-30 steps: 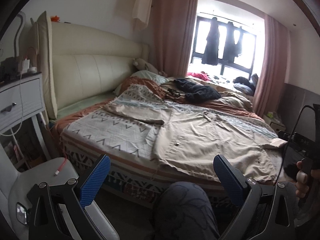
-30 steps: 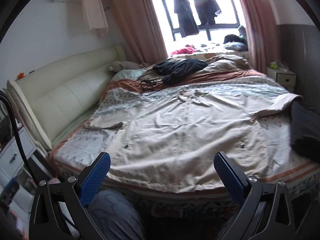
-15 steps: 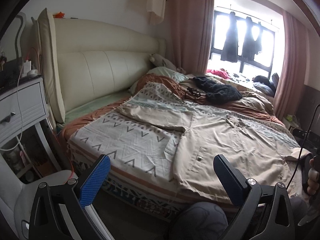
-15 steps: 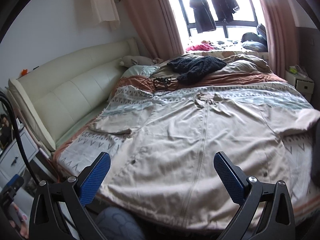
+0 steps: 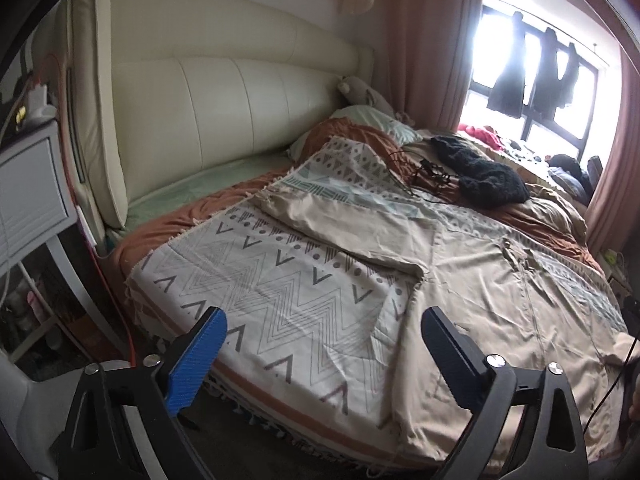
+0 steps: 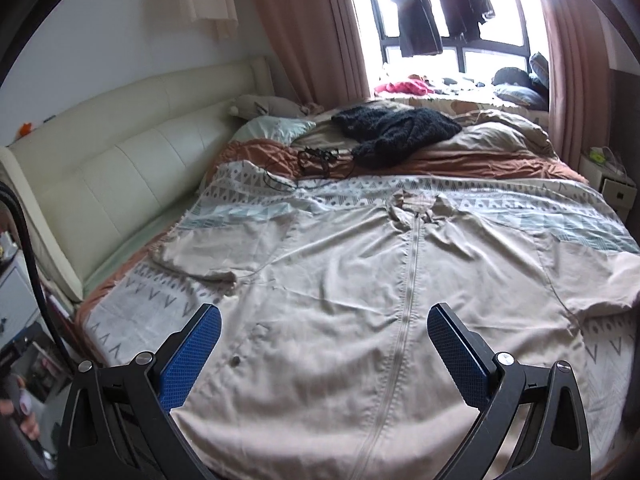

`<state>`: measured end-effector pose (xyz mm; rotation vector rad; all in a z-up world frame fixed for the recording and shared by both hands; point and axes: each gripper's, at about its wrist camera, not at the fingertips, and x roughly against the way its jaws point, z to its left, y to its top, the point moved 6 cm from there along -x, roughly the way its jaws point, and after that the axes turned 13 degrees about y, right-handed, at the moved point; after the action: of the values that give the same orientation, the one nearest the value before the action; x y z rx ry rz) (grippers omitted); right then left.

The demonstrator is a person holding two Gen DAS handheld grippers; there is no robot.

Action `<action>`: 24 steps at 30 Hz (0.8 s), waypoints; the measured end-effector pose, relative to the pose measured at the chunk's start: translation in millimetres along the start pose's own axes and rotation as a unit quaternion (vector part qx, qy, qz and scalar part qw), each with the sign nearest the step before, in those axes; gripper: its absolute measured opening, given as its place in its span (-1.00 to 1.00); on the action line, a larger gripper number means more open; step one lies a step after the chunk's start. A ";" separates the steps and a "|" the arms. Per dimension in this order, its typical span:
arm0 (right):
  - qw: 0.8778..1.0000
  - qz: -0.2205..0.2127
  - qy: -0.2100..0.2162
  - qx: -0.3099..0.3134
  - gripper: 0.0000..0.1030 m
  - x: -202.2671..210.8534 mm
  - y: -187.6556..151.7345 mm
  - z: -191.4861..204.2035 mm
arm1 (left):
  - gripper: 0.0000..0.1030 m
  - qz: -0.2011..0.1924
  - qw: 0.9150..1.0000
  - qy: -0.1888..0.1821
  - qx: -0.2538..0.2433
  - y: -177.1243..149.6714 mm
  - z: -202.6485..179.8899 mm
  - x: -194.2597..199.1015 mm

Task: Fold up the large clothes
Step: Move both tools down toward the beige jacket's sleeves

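The beige zip garment (image 6: 400, 312) lies spread flat on the bed (image 5: 176, 216), unfolded. The left tool (image 5: 320, 354) is closing on nothing; the right tool (image 6: 324, 350) gapes empty. Next, probably grip the left sleeve (image 5: 344, 232).

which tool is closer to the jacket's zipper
Right. The right tool hangs over the beige jacket with the zipper running between its open fingers. The left tool, jaws closing on nothing, is off over the patterned blanket, beside the jacket's side edge.
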<state>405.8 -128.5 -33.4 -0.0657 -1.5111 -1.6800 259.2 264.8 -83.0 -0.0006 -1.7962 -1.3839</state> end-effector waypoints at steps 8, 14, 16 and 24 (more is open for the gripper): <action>0.998 0.026 0.004 -0.052 0.98 -69.0 10.5 -26.6 | 0.41 0.044 0.999 -0.008 0.023 19.8 -5.3 -81.9; 0.996 0.044 0.001 -0.081 0.69 -125.3 8.8 -50.7 | 0.19 0.071 0.997 -0.014 0.030 32.7 -15.5 -137.9; 0.995 0.049 -0.003 -0.084 0.68 -140.0 7.5 -58.1 | 0.13 0.078 0.997 -0.009 0.029 38.0 -19.9 -157.5; 0.993 0.097 0.002 -0.067 0.45 -197.4 5.9 -69.2 | 0.00 0.093 0.995 -0.016 0.045 60.1 -33.4 -233.3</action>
<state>567.9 -78.8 -156.0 -0.2727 -1.3412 -1.6202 457.4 370.7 -176.0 -0.1406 -1.8327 -1.1769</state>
